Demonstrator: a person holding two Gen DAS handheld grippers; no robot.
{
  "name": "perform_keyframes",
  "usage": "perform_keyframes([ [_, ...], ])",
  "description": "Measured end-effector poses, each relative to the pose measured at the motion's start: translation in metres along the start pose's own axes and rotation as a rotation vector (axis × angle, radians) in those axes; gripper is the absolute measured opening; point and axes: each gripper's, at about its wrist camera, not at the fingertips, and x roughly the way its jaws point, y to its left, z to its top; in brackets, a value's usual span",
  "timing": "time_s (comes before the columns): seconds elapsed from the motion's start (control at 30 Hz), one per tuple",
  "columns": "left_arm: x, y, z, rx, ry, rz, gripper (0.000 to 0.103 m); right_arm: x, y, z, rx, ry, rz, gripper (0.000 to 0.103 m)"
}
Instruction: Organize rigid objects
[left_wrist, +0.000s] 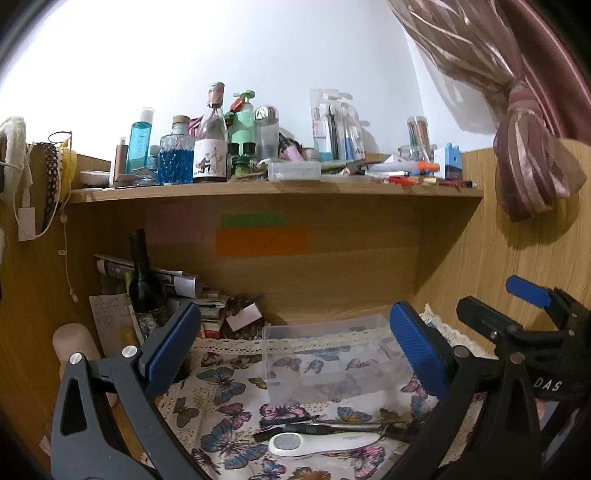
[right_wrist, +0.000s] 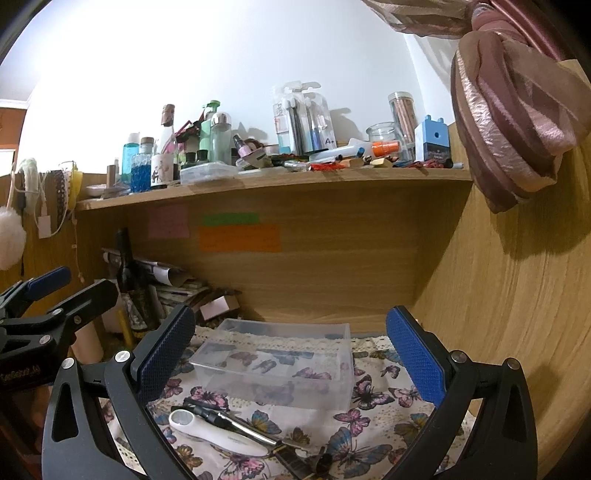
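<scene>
Tools (right_wrist: 236, 428) lying before the clear box (right_wrist: 280, 365) look light, stiff and slippery, best pinched mid-handle; both tongs, left (left_wrist: 295, 347) and right (right_wrist: 291, 354), are spread, holding nothing.

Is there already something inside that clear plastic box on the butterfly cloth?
No, the clear plastic box holds nothing; only the butterfly cloth shows through its walls.

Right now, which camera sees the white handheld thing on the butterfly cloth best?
The right wrist view: the white handheld tool lies whole between the open fingers, round window and handle both clear. In the left wrist view it sits low near the frame's bottom, flatter and more foreshortened, with dark slim tools just behind it.
</scene>
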Motion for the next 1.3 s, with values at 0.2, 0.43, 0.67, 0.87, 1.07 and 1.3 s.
perform_keyframes([
  [0.2,0.015,0.017,-0.021,0.01,0.103,0.021,0.103,0.018,-0.013,-0.024,0.023,0.103,-0.003,0.103],
  [0.43,0.048,0.046,-0.06,-0.041,0.33,0.024,0.081,0.042,-0.028,-0.056,0.042,0.277,-0.01,0.078],
  [0.67,0.078,0.047,-0.101,-0.08,0.534,-0.063,0.078,0.055,-0.021,-0.091,0.06,0.425,0.066,0.068],
  [0.87,0.108,0.04,-0.129,-0.119,0.701,-0.206,0.078,0.064,-0.008,-0.111,0.067,0.501,0.113,0.068],
  [1.07,0.136,0.031,-0.132,-0.095,0.776,-0.282,0.078,0.064,-0.006,-0.123,0.1,0.572,0.141,0.068],
  [1.3,0.156,0.013,-0.131,-0.033,0.794,-0.396,0.072,0.063,0.01,-0.136,0.093,0.646,0.144,0.06],
])
